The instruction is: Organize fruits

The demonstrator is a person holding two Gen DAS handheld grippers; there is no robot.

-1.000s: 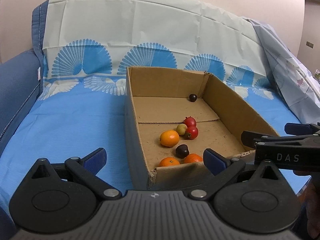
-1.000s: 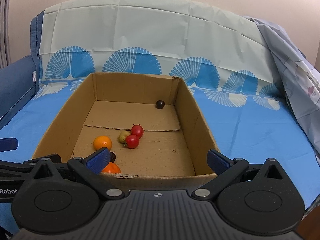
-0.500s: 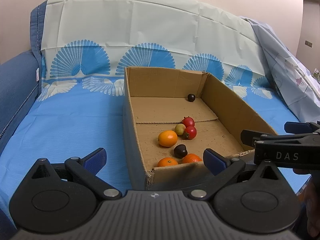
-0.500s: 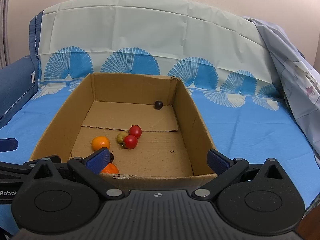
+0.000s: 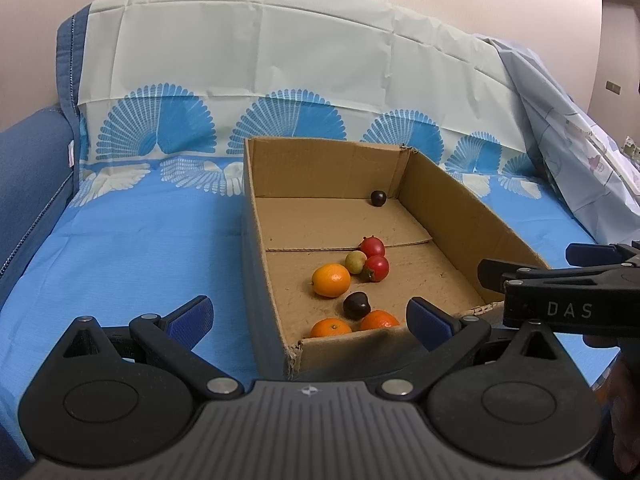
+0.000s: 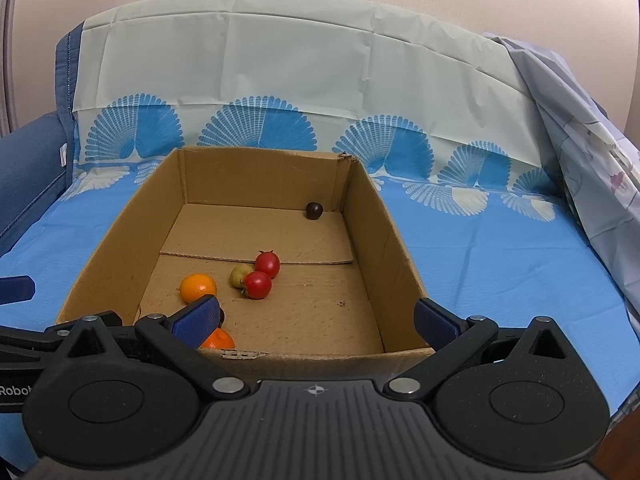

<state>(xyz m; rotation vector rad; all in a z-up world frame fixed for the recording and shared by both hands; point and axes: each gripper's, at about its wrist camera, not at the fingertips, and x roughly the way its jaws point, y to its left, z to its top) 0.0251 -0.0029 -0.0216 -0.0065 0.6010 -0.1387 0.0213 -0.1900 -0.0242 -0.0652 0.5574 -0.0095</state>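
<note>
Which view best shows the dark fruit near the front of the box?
The left wrist view: the dark fruit sits in full sight behind the two front oranges. In the right wrist view only a dark sliver shows behind a blue fingertip of the right gripper.

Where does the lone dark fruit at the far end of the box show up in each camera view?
Left wrist view: the dark fruit sits right of centre, in the box's far right corner.
Right wrist view: the dark fruit sits near the middle, by the same far right corner of the box.
Shared landmark: the two red fruits touching a yellow-green one, nearer than the dark fruit.
</note>
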